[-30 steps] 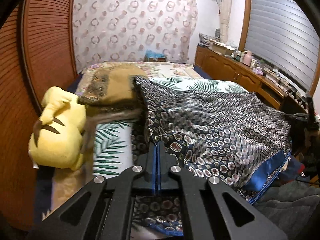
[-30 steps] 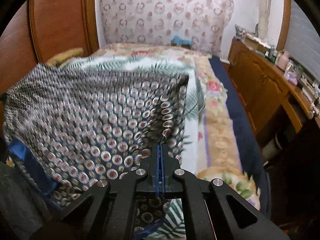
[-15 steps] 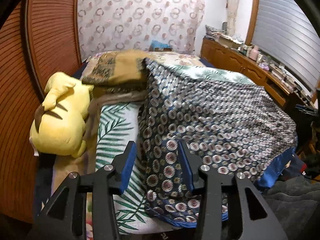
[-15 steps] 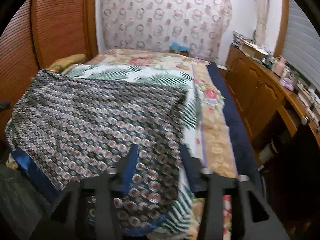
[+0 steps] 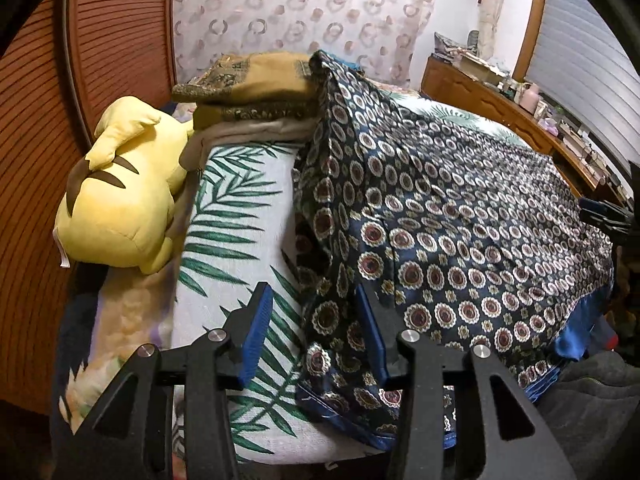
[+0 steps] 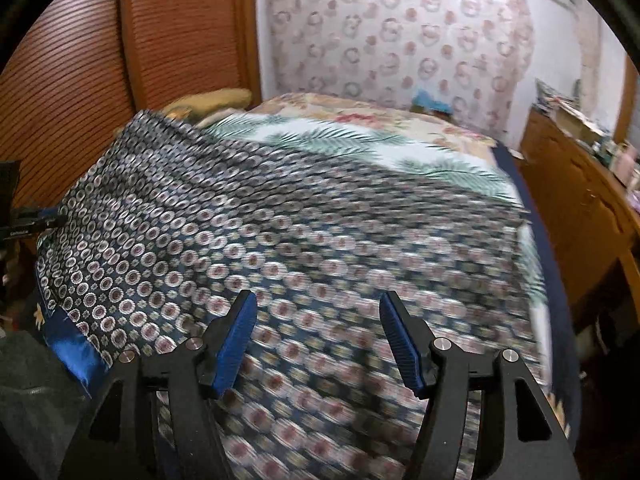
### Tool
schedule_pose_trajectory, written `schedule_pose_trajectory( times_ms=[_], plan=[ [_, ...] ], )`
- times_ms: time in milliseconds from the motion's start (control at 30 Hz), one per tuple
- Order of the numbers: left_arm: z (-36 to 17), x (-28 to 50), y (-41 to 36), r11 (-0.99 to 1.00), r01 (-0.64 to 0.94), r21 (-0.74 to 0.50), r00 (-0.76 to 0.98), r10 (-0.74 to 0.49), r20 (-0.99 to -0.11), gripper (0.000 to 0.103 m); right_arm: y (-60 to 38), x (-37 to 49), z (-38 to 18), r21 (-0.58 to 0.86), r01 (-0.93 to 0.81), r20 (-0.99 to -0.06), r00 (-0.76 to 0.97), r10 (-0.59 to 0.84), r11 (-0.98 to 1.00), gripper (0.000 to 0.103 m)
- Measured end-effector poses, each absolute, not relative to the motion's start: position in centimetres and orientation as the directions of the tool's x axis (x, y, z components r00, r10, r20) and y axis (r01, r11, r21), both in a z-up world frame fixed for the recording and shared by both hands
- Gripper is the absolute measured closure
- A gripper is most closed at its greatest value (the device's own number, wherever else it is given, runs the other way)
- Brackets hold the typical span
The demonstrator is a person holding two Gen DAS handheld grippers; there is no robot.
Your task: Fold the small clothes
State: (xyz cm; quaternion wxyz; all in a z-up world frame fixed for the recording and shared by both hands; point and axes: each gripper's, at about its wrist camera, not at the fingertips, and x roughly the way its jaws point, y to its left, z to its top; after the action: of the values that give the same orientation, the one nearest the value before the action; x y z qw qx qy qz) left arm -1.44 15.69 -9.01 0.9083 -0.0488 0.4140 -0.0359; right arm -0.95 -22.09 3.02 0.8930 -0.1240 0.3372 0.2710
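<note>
Though parted, tools [image 5: 316, 334] [image 6: 318, 342] holding nothing

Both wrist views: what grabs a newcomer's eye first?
The navy patterned cloth with ring motifs and a blue satin hem, spread across the bed's near end. Next, the yellow plush toy at the bed's left edge against the wooden wall, with folded brown clothes stacked beyond it. Both grippers hover over the cloth, gripping nothing.
</note>
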Motion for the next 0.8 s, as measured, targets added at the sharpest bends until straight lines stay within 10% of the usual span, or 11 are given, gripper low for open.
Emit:
schedule_pose_trajectory(
  times_ms=[533, 800],
  plan=[
    [-9.2, -1.8, 14.9, 0.996, 0.038, -0.077, 0.660, -0.083, -0.747, 0.059, -16.7, 2.0, -2.5, -0.056, -0.616, -0.705, 0.581, 0.406, 0.786, 0.035],
    [-9.2, -1.7, 14.9, 0.990, 0.071, -0.119, 0.658, -0.136, -0.741, 0.082, -17.2, 1.3, -2.8, -0.057, -0.612, -0.689, 0.596, 0.413, 0.789, 0.030]
  ],
)
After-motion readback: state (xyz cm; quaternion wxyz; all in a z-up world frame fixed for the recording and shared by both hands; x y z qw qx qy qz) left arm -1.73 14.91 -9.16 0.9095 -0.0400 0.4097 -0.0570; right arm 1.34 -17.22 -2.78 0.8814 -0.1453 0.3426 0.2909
